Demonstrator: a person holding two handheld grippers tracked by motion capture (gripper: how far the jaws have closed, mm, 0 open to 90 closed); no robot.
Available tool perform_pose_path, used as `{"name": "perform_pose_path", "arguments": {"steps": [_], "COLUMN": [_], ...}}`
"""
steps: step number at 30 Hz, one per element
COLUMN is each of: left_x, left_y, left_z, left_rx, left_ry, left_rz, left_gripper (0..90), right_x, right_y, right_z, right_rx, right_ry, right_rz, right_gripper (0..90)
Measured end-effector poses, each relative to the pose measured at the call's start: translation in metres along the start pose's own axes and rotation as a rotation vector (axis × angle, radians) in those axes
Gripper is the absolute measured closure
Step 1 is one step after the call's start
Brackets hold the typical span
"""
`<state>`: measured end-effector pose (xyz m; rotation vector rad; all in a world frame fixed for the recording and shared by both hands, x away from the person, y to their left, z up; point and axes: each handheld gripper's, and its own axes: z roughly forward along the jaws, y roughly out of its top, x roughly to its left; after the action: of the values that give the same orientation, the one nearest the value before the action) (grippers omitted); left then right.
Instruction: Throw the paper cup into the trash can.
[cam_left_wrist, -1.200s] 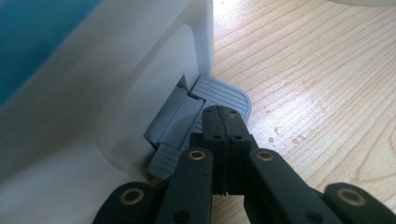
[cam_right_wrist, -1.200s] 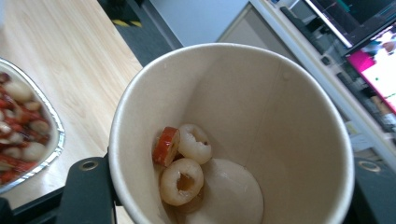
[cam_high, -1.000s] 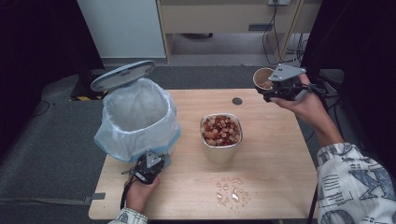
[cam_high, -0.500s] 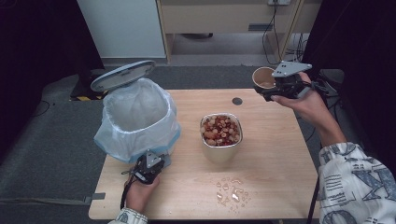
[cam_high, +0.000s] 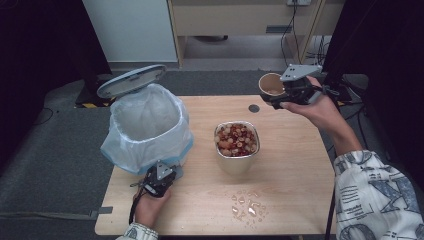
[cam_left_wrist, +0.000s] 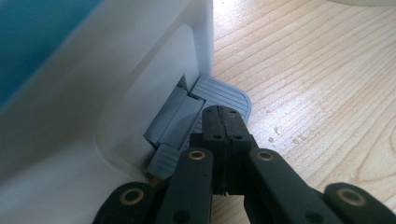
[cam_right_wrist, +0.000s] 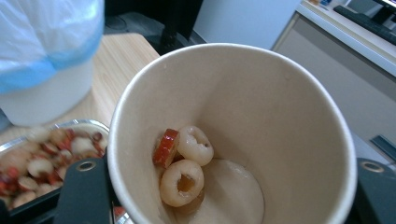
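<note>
Table (cam_high: 300, 165) wooden, wet patch near me; my left gripper (cam_left_wrist: 223, 122) closed on bin pedal (cam_left_wrist: 224, 95), right gripper (cam_high: 280, 97) clamps paper cup (cam_right_wrist: 233, 130).

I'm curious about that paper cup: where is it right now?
The paper cup is held in the right gripper at the table's far right edge in the high view, up off the table, beyond the metal bowl of sliced fruit.

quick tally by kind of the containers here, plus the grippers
Pedal bin with white liner: 1
Metal container of sliced fruit: 1
Paper cup: 1
Grippers: 2, left gripper and right gripper
Total: 5
</note>
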<state>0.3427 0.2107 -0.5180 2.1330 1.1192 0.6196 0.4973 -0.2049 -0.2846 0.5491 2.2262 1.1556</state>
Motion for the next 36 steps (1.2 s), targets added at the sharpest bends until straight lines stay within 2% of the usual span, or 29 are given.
{"name": "perform_pose_path", "arguments": {"steps": [12, 23, 36], "left_x": [-0.001, -0.001, -0.001], "left_y": [0.0, 0.0, 0.0], "left_z": [0.0, 0.0, 0.0], "left_rx": [0.0, 0.002, 0.003], "left_ry": [0.004, 0.005, 0.005], "left_rz": [0.005, 0.007, 0.007], "left_gripper": [89.2, 89.2, 89.2], "right_x": [0.017, 0.038, 0.053], "right_y": [0.021, 0.046, 0.061], "right_z": [0.012, 0.03, 0.045], "right_rx": [-0.027, -0.031, -0.05], "right_ry": [0.049, 0.099, 0.146], "right_rz": [0.013, 0.022, 0.049], "right_gripper": [31.9, 31.9, 31.9]}}
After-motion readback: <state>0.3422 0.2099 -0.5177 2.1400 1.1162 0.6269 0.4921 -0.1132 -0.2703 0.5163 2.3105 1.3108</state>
